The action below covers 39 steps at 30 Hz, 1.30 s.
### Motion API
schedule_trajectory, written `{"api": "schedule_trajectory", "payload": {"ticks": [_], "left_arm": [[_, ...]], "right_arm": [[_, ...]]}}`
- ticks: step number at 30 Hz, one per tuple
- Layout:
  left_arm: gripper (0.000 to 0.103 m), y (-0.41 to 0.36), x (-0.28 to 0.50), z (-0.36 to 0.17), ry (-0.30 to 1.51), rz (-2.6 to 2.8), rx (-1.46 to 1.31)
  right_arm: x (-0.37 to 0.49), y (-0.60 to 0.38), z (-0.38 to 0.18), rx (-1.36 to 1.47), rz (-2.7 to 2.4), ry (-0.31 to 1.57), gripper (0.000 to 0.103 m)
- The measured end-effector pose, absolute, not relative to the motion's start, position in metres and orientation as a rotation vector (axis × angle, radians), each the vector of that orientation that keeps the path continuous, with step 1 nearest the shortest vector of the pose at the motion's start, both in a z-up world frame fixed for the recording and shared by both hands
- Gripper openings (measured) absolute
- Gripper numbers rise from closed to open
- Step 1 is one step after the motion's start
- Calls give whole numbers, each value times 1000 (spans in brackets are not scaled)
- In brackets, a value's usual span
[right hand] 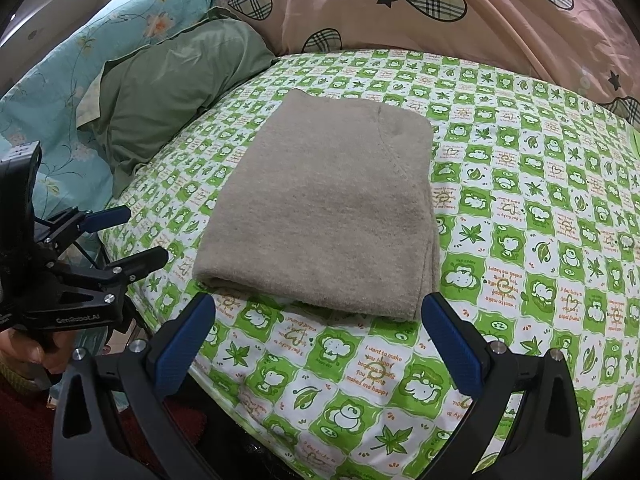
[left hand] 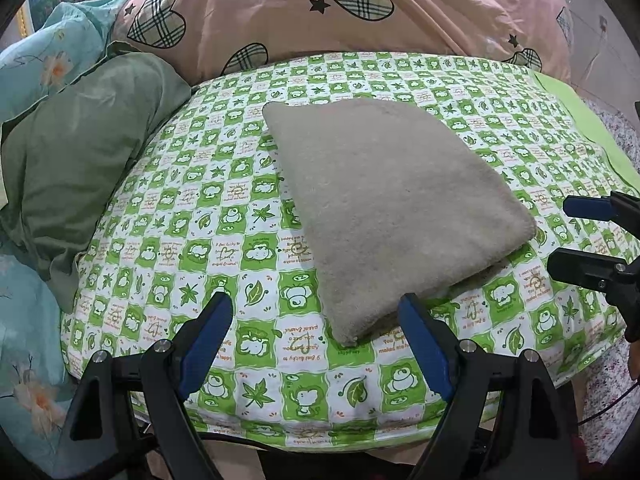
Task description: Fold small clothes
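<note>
1. Jaws: the left gripper (left hand: 316, 316) stands spread wide with nothing between its blue pads; the right gripper (right hand: 318, 322) is likewise spread and empty. Neither touches cloth.
2. Location of work item: the beige garment (left hand: 384, 200) lies folded into a compact rectangle on the green-checked sheet (left hand: 208, 216), near the middle of the bed, just ahead of both grippers. Its layered edge faces the right gripper; one corner points toward the left gripper.
3. Status, as judged: folding appears complete or nearly so. Whether a further fold is intended cannot be determined.
4. Risk: a pinch taken at the near edge may catch only the top layers. The stack would then peel open when lifted.
5. Risk: the sheet is soft and loose beneath the garment. Pads driven too low could gather sheet along with cloth and drag the printed cover.
6. Risk: the grippers sit near each other. Simultaneous reaches toward the same corner could bring them into contact.
7. Risk: the green pillow (left hand: 80, 168) and pink quilt (left hand: 360, 12) crowd the far and left sides; a push in those directions could rumple the fold.
</note>
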<state>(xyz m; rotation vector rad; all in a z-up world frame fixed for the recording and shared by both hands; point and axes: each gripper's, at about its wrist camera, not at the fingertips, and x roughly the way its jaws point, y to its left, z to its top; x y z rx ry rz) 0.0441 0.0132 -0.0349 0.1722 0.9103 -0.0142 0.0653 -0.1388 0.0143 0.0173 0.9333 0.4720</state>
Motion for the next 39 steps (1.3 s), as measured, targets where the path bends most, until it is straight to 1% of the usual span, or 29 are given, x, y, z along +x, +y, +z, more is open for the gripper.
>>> {"api": "schedule_trajectory", "payload": {"ticks": [39], "left_arm": [[85, 8, 52, -26, 887, 3, 164]], "right_arm": [[74, -137, 17, 3, 497, 915, 103]]}}
